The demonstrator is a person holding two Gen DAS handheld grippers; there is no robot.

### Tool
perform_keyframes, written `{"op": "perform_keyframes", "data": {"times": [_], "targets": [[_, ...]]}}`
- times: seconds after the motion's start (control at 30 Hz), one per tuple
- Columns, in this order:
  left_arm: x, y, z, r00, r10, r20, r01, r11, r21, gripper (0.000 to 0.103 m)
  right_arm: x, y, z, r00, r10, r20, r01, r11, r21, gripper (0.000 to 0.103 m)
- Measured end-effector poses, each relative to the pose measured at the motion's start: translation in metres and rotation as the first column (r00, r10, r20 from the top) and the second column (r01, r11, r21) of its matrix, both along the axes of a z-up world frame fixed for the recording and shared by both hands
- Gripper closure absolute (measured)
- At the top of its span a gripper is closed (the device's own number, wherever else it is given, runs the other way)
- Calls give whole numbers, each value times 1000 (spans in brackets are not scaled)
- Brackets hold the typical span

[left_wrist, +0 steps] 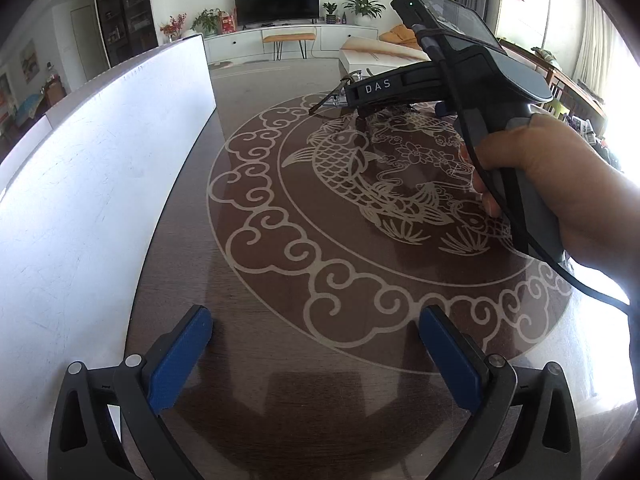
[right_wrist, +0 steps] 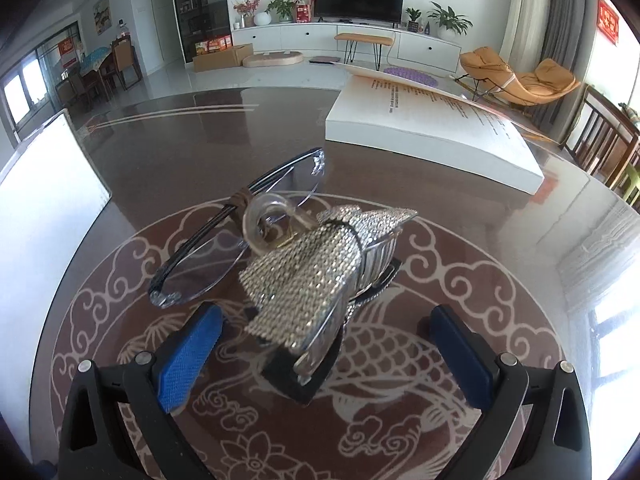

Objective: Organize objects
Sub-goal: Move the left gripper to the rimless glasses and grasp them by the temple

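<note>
A rhinestone-covered glasses holder point(right_wrist: 308, 276) stands on a black base on the dark table point(right_wrist: 160, 152). A pair of rimless glasses point(right_wrist: 208, 256) hangs from its clear ring, tilted to the left. My right gripper point(right_wrist: 324, 316) is open, its blue pads on either side of the holder's base and clear of it. My left gripper point(left_wrist: 316, 316) is open low over the table, with nothing between its fingers. In the left wrist view, a person's hand point(left_wrist: 560, 184) holds the right gripper's handle, and the glasses point(left_wrist: 332, 96) show just beyond its nose.
A tall white box point(left_wrist: 100, 160) lies along the table's left side and also shows as the white box point(right_wrist: 40, 200) in the right wrist view. A thick white book point(right_wrist: 432, 128) lies at the far right. Wooden chairs point(right_wrist: 608, 140) stand beyond the right edge.
</note>
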State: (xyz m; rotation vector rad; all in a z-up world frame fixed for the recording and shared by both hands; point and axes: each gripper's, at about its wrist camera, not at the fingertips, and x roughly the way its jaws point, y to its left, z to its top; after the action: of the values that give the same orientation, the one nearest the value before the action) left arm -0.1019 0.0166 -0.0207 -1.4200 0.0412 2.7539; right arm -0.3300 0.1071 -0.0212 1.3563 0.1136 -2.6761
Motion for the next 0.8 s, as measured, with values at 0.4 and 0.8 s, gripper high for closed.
{"op": "perform_keyframes", "data": {"times": [0.4,0.8], "targets": [[-1,1,-1,1000,0,0,0,1000,0,0,84,47,6,996,74,-46,-73,997,15,71],[0,1,-1,1000,-1,0,1,1000,0,0,245,111,4,999,28,-17,-29,998,-60,18]]}}
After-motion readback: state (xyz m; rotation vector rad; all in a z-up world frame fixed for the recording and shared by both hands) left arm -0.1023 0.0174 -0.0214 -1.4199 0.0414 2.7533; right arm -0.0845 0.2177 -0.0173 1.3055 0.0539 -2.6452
